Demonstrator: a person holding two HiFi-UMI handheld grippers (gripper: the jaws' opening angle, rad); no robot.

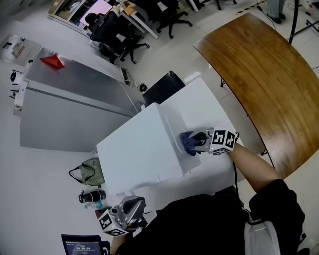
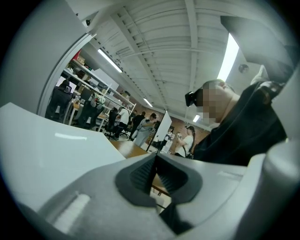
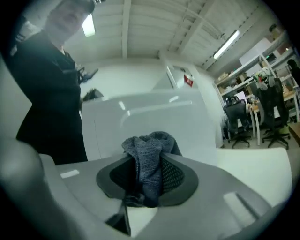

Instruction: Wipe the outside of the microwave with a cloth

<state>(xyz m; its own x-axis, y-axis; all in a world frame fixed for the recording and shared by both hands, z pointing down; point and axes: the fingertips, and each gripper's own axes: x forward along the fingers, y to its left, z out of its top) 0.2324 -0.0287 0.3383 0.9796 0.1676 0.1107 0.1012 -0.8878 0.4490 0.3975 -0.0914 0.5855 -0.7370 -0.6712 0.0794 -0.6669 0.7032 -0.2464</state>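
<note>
I am working in a big open-plan office that doubles as a lab. Black office chairs (image 1: 172,19) on castors stand at desks on a pale hard floor, and one desk carries a lit monitor (image 1: 98,10). A long curved wooden table (image 1: 264,79) fills one side, and a grey metal cabinet (image 1: 70,104) the other. Along the far wall run open shelving racks (image 2: 93,91) stacked with boxes and gear. Overhead are bare ceiling beams and strip lights (image 2: 110,60). Several people (image 2: 145,124) stand talking near a white board panel (image 2: 161,129), with a brick wall (image 2: 180,127) behind them.
</note>
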